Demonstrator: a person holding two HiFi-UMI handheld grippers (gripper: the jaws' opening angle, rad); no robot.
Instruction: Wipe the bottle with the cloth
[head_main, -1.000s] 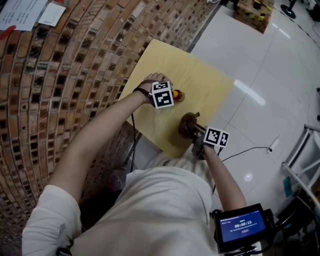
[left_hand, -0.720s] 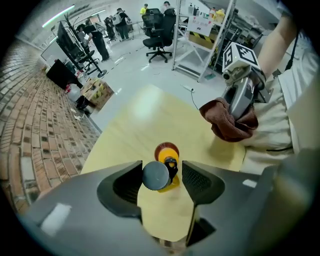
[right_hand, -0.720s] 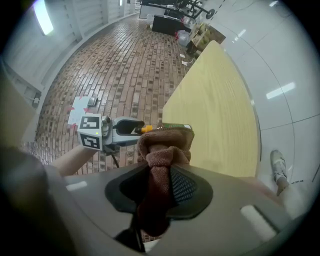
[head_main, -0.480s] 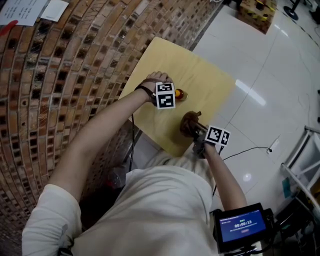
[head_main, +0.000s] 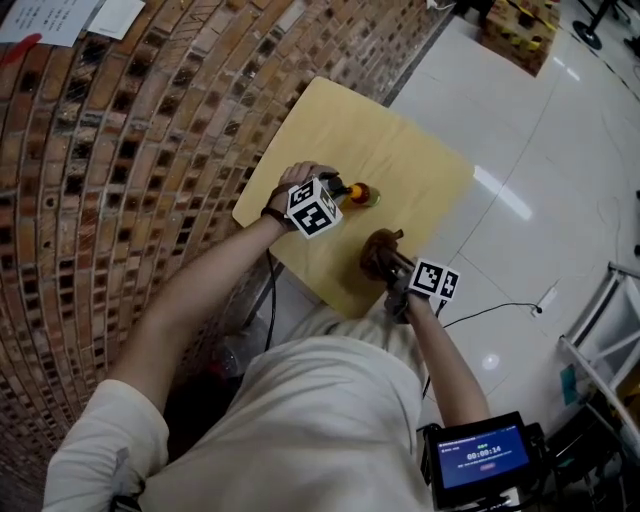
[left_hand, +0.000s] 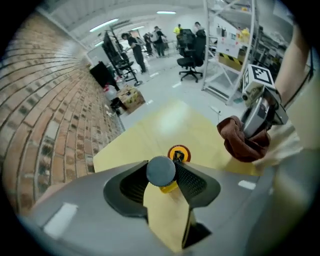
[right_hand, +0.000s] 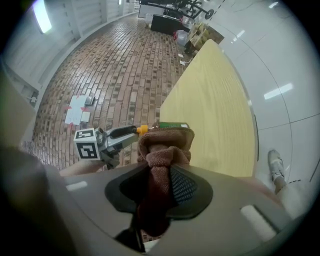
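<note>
Wiping not begun, as far as can be judged: cloth and bottle not yet in contact. Left gripper (head_main: 338, 186) jaws just been closing, now narrow on the yellow cap end of the small green-labelled bottle (head_main: 360, 193), about mid-top of the pale square wooden table (head_main: 400, 140). Right gripper (head_main: 393, 268) pinches the bunched brown terry cloth (head_main: 378, 250) near the table's near edge, close beside the bottle. Remaining: bring the cloth on, rub the body

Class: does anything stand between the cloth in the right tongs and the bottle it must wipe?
Nothing visible does. The cloth in the right tongs sits apart from the bottle, whose cap the left tongs have just closed on.
</note>
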